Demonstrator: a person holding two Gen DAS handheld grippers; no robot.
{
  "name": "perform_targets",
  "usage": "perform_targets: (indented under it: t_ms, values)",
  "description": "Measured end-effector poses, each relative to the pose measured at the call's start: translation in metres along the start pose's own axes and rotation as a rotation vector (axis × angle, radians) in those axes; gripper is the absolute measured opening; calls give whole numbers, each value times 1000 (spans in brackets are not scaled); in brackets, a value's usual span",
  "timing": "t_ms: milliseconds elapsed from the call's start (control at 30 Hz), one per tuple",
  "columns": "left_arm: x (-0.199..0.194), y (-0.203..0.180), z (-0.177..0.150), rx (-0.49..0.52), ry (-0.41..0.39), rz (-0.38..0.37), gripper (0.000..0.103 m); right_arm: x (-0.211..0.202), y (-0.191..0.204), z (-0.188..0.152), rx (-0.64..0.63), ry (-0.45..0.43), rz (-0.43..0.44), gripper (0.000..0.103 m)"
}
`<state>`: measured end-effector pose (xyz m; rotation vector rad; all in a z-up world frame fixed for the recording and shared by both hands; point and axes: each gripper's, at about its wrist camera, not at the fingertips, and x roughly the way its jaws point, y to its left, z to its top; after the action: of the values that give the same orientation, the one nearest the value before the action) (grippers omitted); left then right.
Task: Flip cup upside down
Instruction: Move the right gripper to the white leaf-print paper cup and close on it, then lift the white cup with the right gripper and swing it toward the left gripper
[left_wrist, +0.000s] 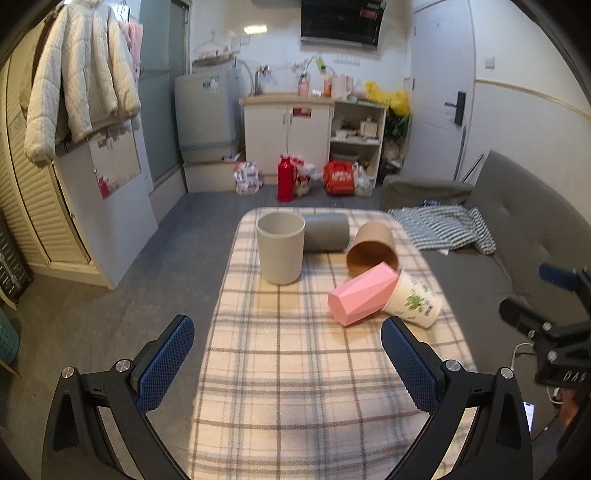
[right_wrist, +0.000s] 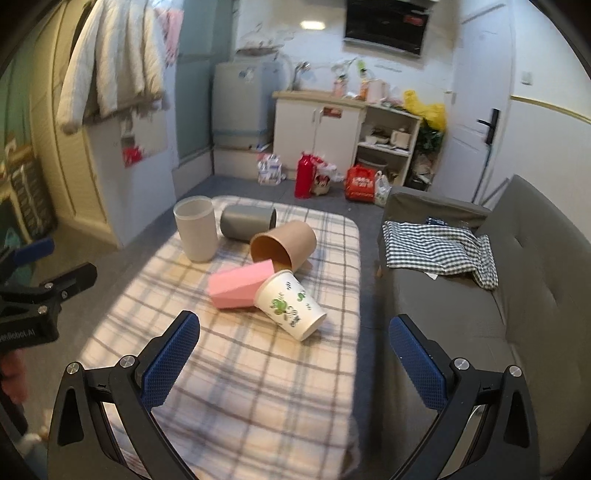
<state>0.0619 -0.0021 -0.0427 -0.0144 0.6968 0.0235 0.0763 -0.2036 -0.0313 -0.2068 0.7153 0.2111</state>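
Plaid-covered surface: near half bare below both grippers. We list an upright beige cup at the far left edge; grey cup, brown cup, pink cup and printed paper cup toppled, touching. Left gripper and right gripper: jaws spread, empty.

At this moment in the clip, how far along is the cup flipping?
Nothing looks done: no cup sits mouth-down. The beige cup stands upright; the grey cup, brown cup, pink cup and printed paper cup lie sideways. The left gripper and right gripper are open, empty. All flipping remains.
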Motion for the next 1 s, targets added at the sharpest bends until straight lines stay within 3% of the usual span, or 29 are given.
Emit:
perform_targets:
  t_ms: [233, 467, 567, 633, 767, 1000]
  values:
    - [53, -5, -2, 9, 90, 26, 103, 82, -8, 14, -121, 141, 44, 103]
    - [99, -3, -7, 11, 166, 44, 103, 161, 0, 1, -197, 277, 84, 103]
    - [114, -2, -11, 12, 195, 46, 103, 184, -2, -5, -194, 321, 101, 98]
    - [121, -2, -14, 17, 217, 47, 103, 195, -3, -8, -195, 347, 107, 95]
    - [130, -2, -16, 18, 237, 41, 103, 206, -3, -13, -192, 388, 116, 73]
    - [117, -3, -10, 18, 209, 27, 103, 183, -11, -17, -128, 402, 62, 66]
